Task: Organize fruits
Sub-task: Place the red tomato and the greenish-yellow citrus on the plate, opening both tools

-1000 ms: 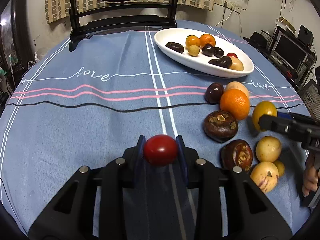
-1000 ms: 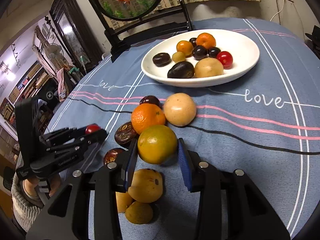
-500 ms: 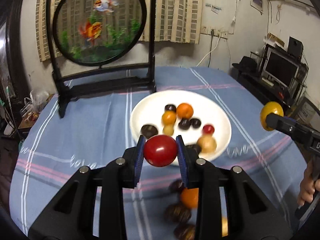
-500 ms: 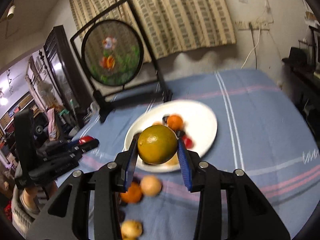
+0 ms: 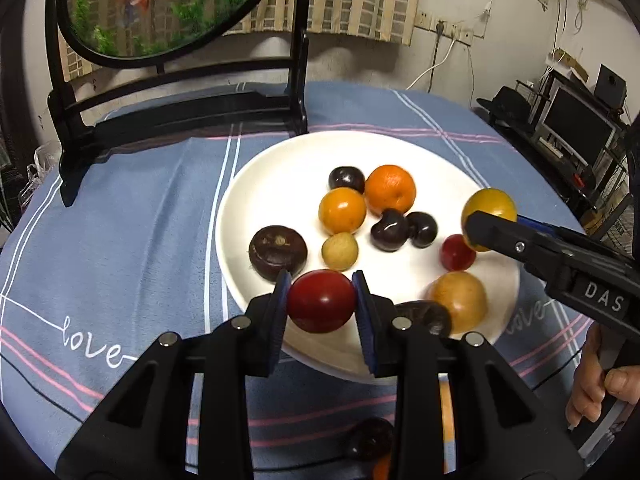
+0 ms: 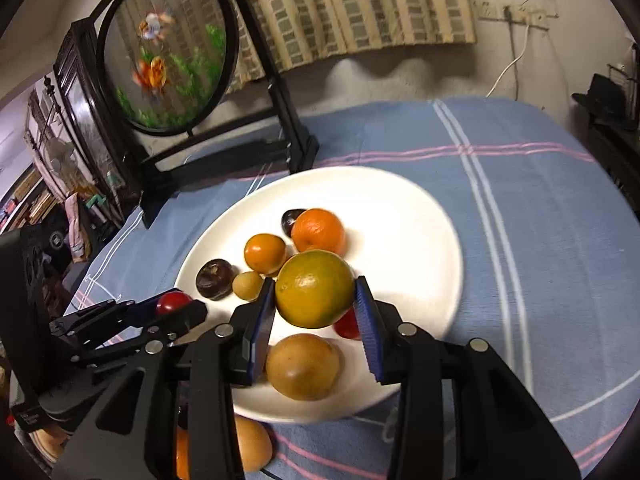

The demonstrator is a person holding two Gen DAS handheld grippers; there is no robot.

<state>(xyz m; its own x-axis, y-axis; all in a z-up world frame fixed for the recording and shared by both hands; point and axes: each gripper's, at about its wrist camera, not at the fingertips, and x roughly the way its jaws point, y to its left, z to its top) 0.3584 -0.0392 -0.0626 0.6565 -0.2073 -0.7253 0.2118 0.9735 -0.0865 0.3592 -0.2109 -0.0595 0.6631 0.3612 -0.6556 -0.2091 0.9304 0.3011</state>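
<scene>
I have a glossy red fruit [image 5: 321, 301] clamped between my left gripper's [image 5: 321, 300] pads, over the near rim of the white plate [image 5: 256, 184]; a yellow-green citrus [image 6: 315, 289] sits pinched in my right gripper [image 6: 316, 308], above the plate's fruit; on the plate lie 2 orange citrus, several dark purple fruits, a small tan one, a red one and a brownish-yellow one [image 5: 459, 299].
</scene>
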